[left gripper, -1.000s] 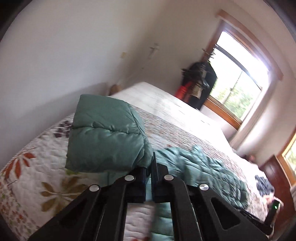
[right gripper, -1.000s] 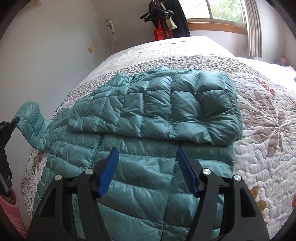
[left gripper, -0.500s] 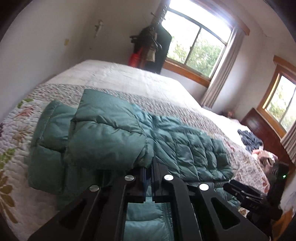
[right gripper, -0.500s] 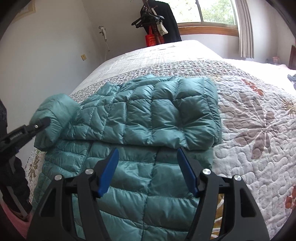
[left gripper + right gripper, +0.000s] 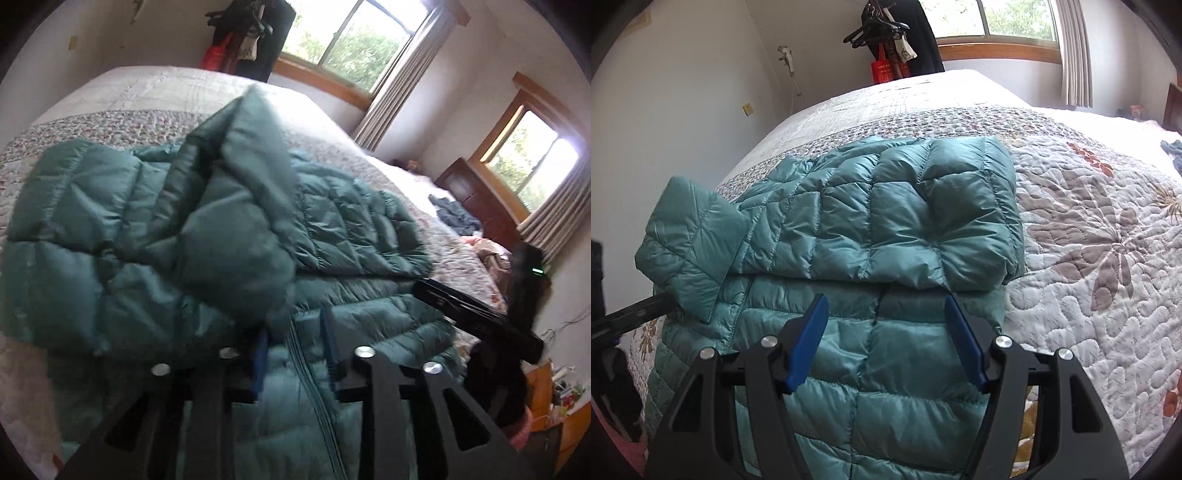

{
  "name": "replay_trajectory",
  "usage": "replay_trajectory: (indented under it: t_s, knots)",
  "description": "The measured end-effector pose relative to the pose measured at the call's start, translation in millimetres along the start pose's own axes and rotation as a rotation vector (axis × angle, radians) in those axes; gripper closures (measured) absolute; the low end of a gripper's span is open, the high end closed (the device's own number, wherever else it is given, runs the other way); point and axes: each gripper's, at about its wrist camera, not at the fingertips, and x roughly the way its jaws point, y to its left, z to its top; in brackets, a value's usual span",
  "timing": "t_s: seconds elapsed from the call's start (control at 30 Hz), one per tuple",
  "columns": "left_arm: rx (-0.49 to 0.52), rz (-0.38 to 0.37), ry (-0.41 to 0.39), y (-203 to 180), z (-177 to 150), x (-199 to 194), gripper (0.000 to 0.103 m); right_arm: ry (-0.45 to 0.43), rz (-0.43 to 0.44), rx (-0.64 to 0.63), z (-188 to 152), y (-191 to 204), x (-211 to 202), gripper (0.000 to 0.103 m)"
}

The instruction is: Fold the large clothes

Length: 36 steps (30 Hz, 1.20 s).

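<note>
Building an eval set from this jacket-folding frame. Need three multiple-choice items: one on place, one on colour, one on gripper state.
1. Where does the puffer jacket lie?
A. On the quilted bed
B. On a wooden chair
C. On the floor

2. What colour is the jacket?
A. Red
B. Teal green
C. Black

3. What state is the right gripper in?
A. Shut on a sleeve
B. Shut on nothing
C. Open, holding nothing

Answers:
1. A: the right wrist view shows the jacket spread over the floral quilt.
2. B: both views show the same teal green quilted fabric.
3. C: its blue fingers stand wide apart above the jacket, with no cloth between them.
</note>
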Motion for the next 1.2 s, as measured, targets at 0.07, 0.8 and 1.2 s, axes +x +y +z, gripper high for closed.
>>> replay_trajectory:
  t_s: [0.07,0.8,1.2]
  knots:
    - [0.016,-0.007,-0.059,8,-3,-30,0.066,-0.002,0.002,0.013,1,-2,1,0.038]
    - [-0.147,-0.336,-0.037,43,34,-16,0.058,-0.029,-0.052,-0.035,16,37,-45,0.032]
    - [-0.252,0.022,-0.108,141,20,-43,0.056,0.234,-0.025,0.002,43,53,46,0.038]
